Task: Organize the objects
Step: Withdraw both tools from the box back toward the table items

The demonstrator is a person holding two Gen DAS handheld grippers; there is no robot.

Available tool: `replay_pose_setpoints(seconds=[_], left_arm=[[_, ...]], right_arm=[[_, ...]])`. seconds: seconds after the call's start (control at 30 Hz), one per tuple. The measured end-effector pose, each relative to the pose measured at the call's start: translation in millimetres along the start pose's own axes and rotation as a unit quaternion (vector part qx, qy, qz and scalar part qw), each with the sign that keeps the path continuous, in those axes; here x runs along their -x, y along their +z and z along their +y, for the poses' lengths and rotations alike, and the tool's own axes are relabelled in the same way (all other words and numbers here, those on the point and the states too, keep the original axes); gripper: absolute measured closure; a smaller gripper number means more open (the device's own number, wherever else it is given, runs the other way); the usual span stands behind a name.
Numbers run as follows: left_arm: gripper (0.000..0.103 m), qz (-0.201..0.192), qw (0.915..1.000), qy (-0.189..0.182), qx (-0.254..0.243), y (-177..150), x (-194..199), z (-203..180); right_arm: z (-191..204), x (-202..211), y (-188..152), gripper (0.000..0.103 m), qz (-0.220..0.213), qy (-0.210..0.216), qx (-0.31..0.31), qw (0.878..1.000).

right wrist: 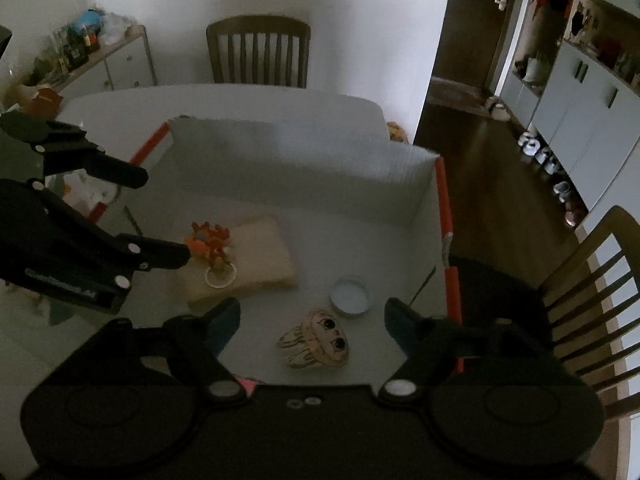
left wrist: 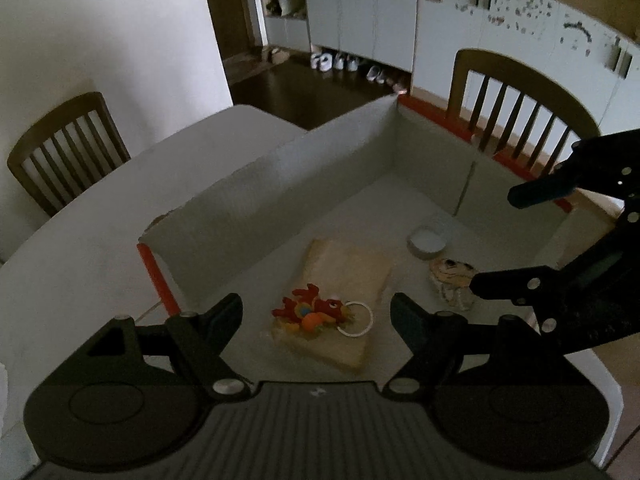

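A large white cardboard box with orange-red edges [left wrist: 404,148] stands open on the white surface [left wrist: 100,220], serving as the collecting place for the loose items. Inside it lies a flat beige cloth pad [right wrist: 256,256], and resting on the pad's near end is a red-and-orange dragon charm with a white ring [left wrist: 316,312], probably set there so it sits visibly apart from the other pieces. On the box floor beside the pad are a round pale-blue lid [right wrist: 351,294] and, just next to it, a cream cartoon-face charm with big dark eyes [right wrist: 318,344].

The left gripper [left wrist: 316,316] hangs over the dragon charm with its jaws spread wide and nothing between them. The right gripper [right wrist: 312,320] hangs over the cartoon-face charm, jaws equally wide and empty. Both seem poised above the box either to pick up or to have let go; I cannot tell which. Wooden slat-back chairs [right wrist: 258,52] stand around the surface.
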State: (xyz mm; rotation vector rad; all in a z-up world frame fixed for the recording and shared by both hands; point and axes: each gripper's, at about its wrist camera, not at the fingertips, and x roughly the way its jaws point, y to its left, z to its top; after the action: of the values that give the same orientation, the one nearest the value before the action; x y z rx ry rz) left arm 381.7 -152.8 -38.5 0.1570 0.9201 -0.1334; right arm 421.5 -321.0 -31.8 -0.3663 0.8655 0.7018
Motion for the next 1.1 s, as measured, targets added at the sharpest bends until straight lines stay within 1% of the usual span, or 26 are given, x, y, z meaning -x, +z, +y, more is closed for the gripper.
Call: replay_pose_setpoints(seconds=[0.1, 0.27, 0.4, 0.63, 0.83, 0.9, 1.07, 1.1], left_arm=[[0.022, -0.013, 0.9999, -0.005, 0.004, -4, 16, 1], [0.022, -0.035, 0.9992, -0.014, 0.011, -13, 42, 5], [0.022, -0.049, 0.9984, -0.022, 0.018, -24, 61, 10], [0.022, -0.067, 0.9969, -0.027, 0.032, -45, 87, 21], [0.022, -0.077, 0.9954, -0.028, 0.049, -75, 112, 39], [0.019, -0.079, 0.9949, -0.032, 0.055, -86, 118, 46], [0.018, -0.082, 0.9930, -0.034, 0.078, -115, 134, 67], [0.016, -0.083, 0.9926, -0.034, 0.082, -121, 137, 72]], right_arm=[[3, 13, -2, 0.020, -0.011, 0.003, -0.002, 1.000], [12, 37, -4, 0.018, -0.034, 0.005, -0.008, 0.999], [25, 52, -5, 0.016, -0.049, 0.006, -0.009, 0.999], [54, 66, -8, 0.014, -0.064, 0.004, -0.016, 0.998], [84, 76, -11, 0.009, -0.073, 0.012, -0.019, 0.997], [96, 79, -13, 0.007, -0.077, 0.016, -0.017, 0.997], [127, 78, -16, 0.005, -0.076, 0.022, -0.018, 0.997], [133, 78, -17, 0.005, -0.075, 0.023, -0.018, 0.997]])
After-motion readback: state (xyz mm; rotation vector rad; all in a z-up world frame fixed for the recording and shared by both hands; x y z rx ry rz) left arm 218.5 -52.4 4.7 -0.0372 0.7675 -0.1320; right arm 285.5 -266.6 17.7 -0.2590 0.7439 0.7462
